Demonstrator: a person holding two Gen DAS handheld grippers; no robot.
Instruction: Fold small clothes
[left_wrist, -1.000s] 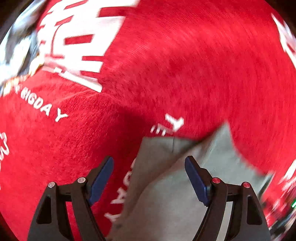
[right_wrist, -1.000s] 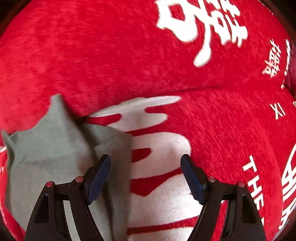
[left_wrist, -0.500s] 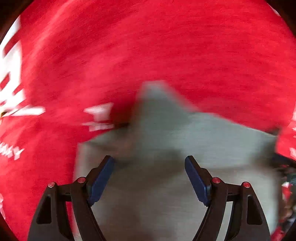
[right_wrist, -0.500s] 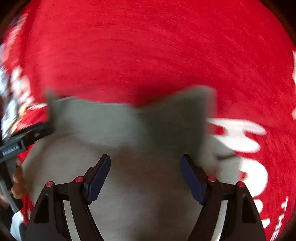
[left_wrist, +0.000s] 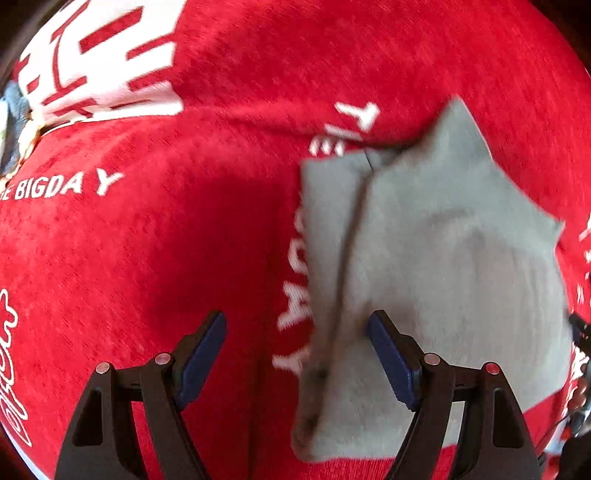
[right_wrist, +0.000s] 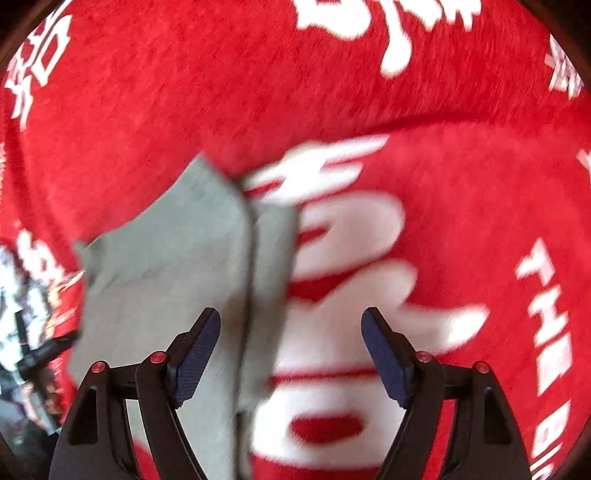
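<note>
A small grey garment (left_wrist: 436, 266) lies flat on a red cloth with white lettering (left_wrist: 147, 240). In the left wrist view it fills the right half, with a folded flap along its left edge. My left gripper (left_wrist: 297, 350) hovers open over that left edge; nothing is pinched between its blue pads. In the right wrist view the same grey garment (right_wrist: 173, 266) lies at the left, a narrow flap along its right edge. My right gripper (right_wrist: 290, 350) stands open above that right edge, its left finger over the grey fabric and its right finger over white print.
The red cloth (right_wrist: 461, 221) covers nearly all the surface in both views, with a crease running across it. Clutter shows at the far left edge (right_wrist: 22, 302) of the right wrist view and at the upper left rim (left_wrist: 14, 122) of the left wrist view.
Both grippers swung inward over the middle of the grey garment half a second ago, then moved back out to its opposite side edges, now lower and closer. Both stayed open throughout.
</note>
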